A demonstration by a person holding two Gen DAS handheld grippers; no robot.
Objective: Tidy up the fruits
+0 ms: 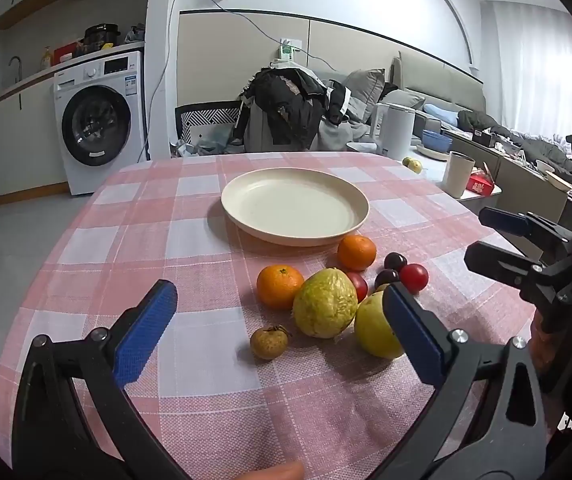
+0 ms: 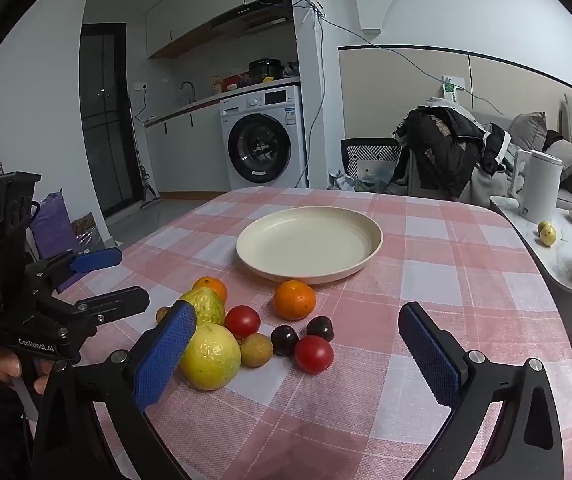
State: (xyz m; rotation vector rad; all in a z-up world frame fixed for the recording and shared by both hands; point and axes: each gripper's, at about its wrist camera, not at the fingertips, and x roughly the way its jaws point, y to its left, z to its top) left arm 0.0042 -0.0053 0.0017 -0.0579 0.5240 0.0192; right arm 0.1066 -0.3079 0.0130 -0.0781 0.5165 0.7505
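Observation:
An empty cream plate (image 1: 294,206) (image 2: 310,242) sits mid-table on the pink checked cloth. In front of it lies a cluster of fruit: two oranges (image 1: 279,286) (image 2: 294,299), two yellow-green guavas (image 1: 326,303) (image 2: 209,356), red tomatoes (image 1: 414,277) (image 2: 314,354), dark plums (image 1: 395,261) (image 2: 284,340) and a small brown fruit (image 1: 269,342) (image 2: 256,349). My left gripper (image 1: 281,320) is open and empty, just above and before the fruit. My right gripper (image 2: 298,344) is open and empty, hovering near the tomatoes. Each gripper also shows in the other's view (image 1: 494,240) (image 2: 117,280).
A side table (image 2: 558,256) at the right holds a white kettle (image 2: 540,192), a cup (image 1: 460,174) and a small fruit (image 2: 546,234). A chair draped with dark clothes (image 1: 290,108) stands behind the table. A washing machine (image 1: 99,122) is at the far left.

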